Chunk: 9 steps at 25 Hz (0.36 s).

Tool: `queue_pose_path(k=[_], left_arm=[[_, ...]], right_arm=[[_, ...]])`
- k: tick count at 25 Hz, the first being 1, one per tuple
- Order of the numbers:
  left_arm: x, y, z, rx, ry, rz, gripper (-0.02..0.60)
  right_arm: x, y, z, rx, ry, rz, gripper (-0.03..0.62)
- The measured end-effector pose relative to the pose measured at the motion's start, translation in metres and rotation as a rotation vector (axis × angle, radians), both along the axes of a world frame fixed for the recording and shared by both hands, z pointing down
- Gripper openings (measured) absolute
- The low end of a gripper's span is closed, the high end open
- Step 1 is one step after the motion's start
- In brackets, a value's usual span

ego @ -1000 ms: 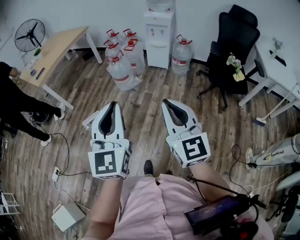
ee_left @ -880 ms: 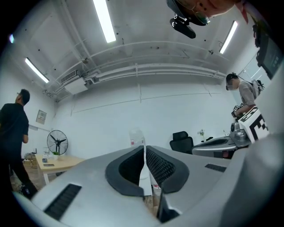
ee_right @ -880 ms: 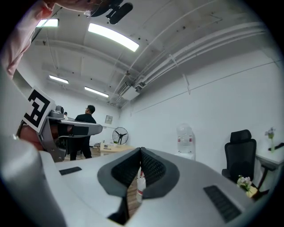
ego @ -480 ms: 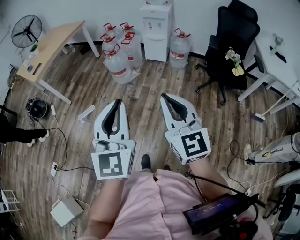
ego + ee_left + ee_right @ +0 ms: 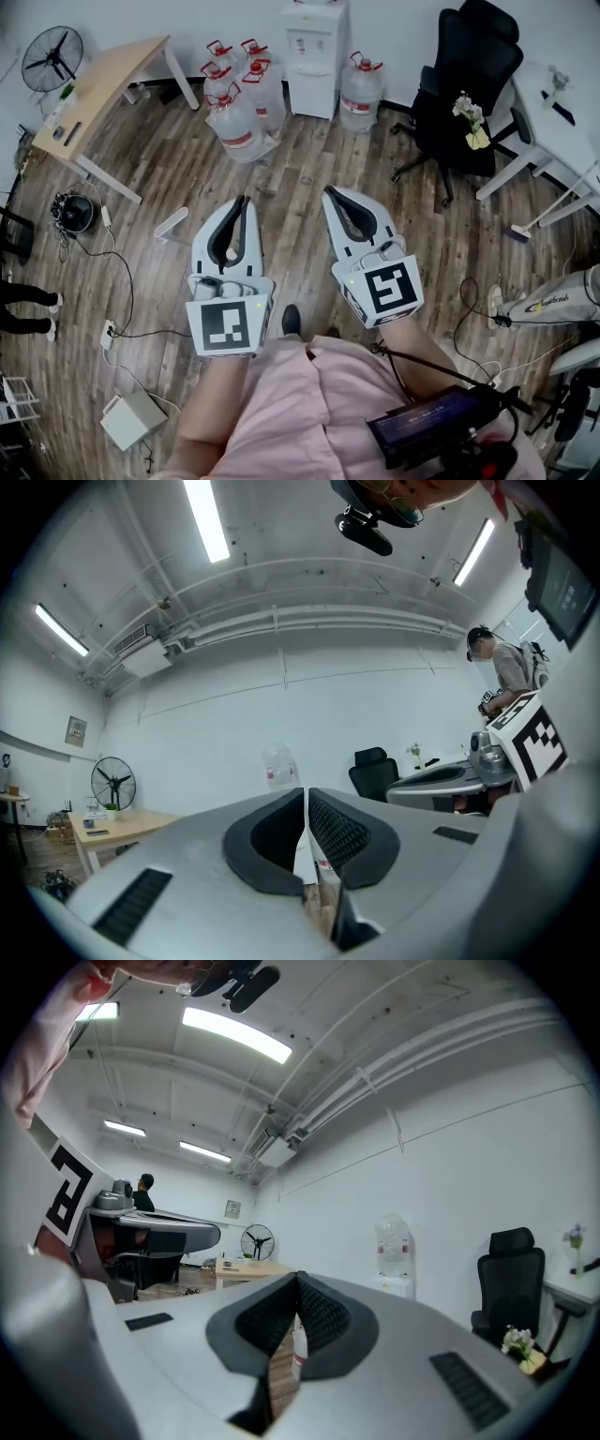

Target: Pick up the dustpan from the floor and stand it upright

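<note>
a: how do the grippers stand?
b: the left gripper (image 5: 242, 202) is clenched, pads meeting at the tips with nothing between them. the right gripper (image 5: 328, 192) is closed the same way and empty. both are held level, side by side, over the wooden floor (image 5: 300, 159).

a: room to move?
b: straight ahead of both tips the planks run bare up to the wall. to the left of the left gripper a black cable (image 5: 127, 291) trails over the floor to a power strip (image 5: 111, 345). further ahead and left are the legs of a wooden table (image 5: 103, 89). ahead and right of the right gripper the base of a black office chair (image 5: 464, 84) reaches out, and beyond it stands a white desk (image 5: 548, 122).

a: containers?
b: four red-capped water jugs (image 5: 239, 98) cluster ahead of the left gripper. a fifth jug (image 5: 359, 94) stands ahead of the right one, just right of the water dispenser (image 5: 314, 61). their fill level can't be told. the chair seat holds pale flowers (image 5: 469, 120). a small white box (image 5: 131, 422) sits behind and left of the left gripper.

a: and the dustpan?
b: can't single it out. a white flat piece (image 5: 172, 225) lies just left of the left gripper's tips. a long-handled tool (image 5: 544, 217) slants by the desk, well right of the right gripper. neither is touched.
</note>
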<state>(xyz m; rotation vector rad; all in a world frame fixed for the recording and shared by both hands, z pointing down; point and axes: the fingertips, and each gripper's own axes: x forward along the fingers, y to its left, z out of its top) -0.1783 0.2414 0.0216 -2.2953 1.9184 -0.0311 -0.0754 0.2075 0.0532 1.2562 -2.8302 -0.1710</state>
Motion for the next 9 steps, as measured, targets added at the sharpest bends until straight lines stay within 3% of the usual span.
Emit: queue_pose_path(k=[9], left_arm=[[0.0,-0.0015,0.0034,-0.01,-0.01,0.007,0.024]], right_arm=[[-0.0001,-0.0023,0.0005,-0.005,0.006,0.007,0.0]])
